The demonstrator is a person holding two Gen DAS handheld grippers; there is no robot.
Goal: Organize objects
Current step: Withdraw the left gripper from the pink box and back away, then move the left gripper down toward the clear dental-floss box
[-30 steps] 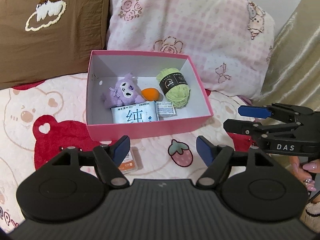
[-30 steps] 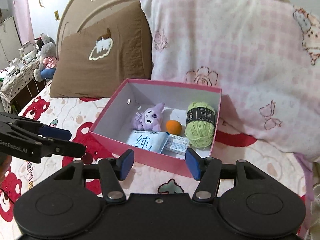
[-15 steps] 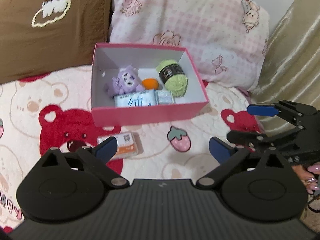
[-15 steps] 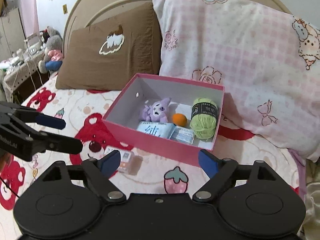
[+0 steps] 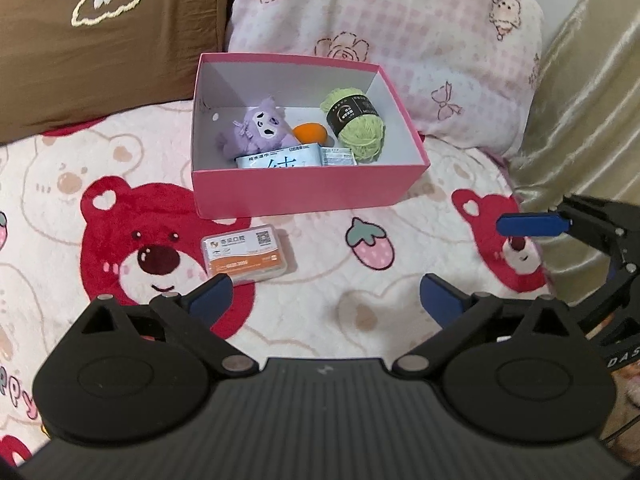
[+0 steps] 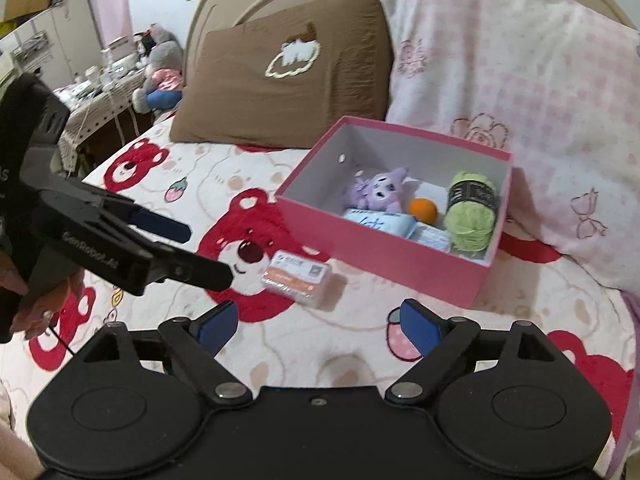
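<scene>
A pink box (image 5: 304, 194) (image 6: 384, 248) stands on the bed. It holds a purple plush (image 5: 260, 130) (image 6: 378, 190), an orange ball (image 5: 310, 134) (image 6: 424, 210), green yarn (image 5: 356, 124) (image 6: 472, 212) and tissue packs (image 5: 276, 162) (image 6: 380, 222). A small orange-and-white packet (image 5: 244, 256) (image 6: 298, 276) lies on the blanket in front of the box. My left gripper (image 5: 324, 300) is open and empty, just behind the packet. My right gripper (image 6: 318, 322) is open and empty, near the packet's right side.
A brown pillow (image 5: 100, 40) (image 6: 288, 72) and a pink checked pillow (image 5: 380, 32) (image 6: 520, 80) lean behind the box. A gold curtain (image 5: 592, 100) hangs at the right. A cluttered side table (image 6: 100, 88) stands left of the bed.
Both grippers have pulled back from the box and opened wider. The packet on the blanket has come into full view in front of them.
</scene>
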